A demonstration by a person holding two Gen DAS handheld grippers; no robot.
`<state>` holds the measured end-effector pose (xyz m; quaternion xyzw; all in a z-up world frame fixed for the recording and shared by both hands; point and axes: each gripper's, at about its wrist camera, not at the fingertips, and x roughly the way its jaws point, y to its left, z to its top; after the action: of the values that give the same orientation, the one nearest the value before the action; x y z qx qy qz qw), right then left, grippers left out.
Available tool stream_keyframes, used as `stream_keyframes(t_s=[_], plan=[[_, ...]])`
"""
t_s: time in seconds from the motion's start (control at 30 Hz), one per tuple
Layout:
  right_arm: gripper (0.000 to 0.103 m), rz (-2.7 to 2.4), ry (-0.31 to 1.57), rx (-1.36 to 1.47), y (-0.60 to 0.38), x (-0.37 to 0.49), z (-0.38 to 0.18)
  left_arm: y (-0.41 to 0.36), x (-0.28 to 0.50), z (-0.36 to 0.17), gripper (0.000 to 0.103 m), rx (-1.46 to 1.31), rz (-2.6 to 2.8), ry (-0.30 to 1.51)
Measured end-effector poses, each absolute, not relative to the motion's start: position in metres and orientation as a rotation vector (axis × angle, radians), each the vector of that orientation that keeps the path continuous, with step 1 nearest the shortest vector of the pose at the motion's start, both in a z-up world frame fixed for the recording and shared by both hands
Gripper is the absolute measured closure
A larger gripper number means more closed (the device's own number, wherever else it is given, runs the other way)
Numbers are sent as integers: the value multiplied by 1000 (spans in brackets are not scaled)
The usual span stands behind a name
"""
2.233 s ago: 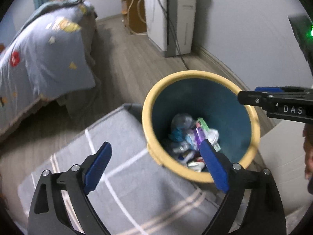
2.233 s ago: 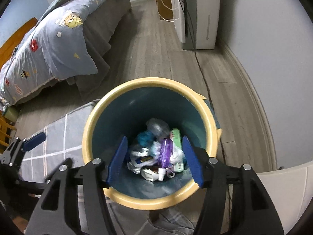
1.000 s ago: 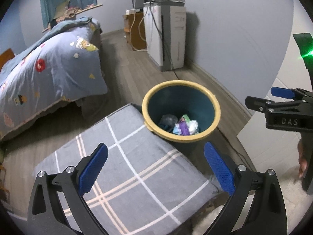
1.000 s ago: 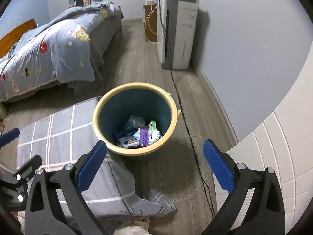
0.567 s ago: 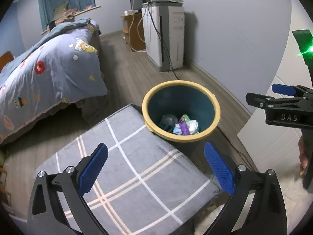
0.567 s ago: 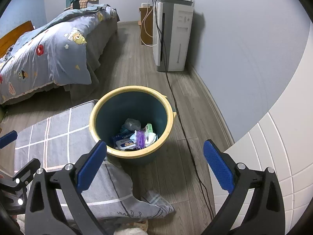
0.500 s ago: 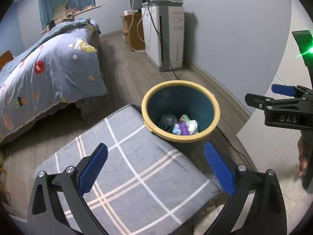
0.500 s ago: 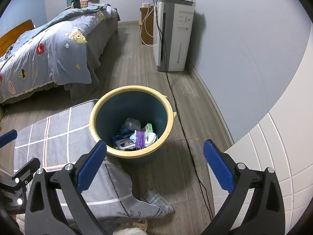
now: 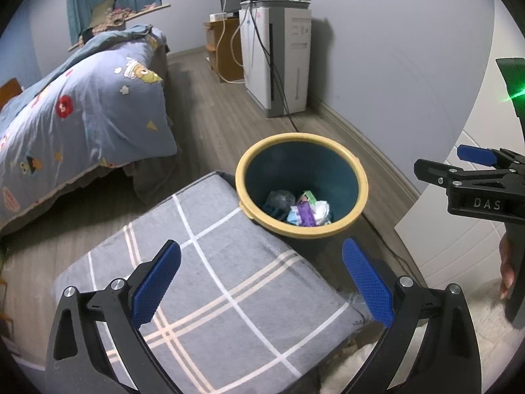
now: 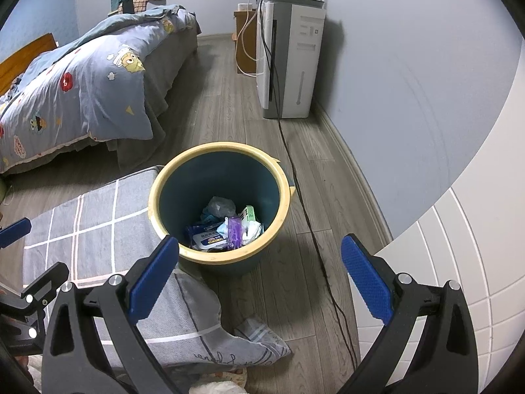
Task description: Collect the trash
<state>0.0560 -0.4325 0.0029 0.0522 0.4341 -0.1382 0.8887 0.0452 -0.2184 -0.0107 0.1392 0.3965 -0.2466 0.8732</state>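
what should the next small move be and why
Probably swing both away from the trash bin to look for more litter: the left hand-held gripper and right hand-held gripper are open and empty, the wrappers already lie inside, and no loose trash shows nearby.

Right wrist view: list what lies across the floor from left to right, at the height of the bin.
Plaid cushion → trash bin → black cable → white tiled surface.
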Motion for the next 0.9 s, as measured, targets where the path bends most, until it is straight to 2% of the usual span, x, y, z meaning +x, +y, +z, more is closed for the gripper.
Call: stream_keyframes(t_s=[0.9], plan=[[6, -291, 905, 109, -431, 55, 3, -220, 45, -11, 5, 291, -516, 829]])
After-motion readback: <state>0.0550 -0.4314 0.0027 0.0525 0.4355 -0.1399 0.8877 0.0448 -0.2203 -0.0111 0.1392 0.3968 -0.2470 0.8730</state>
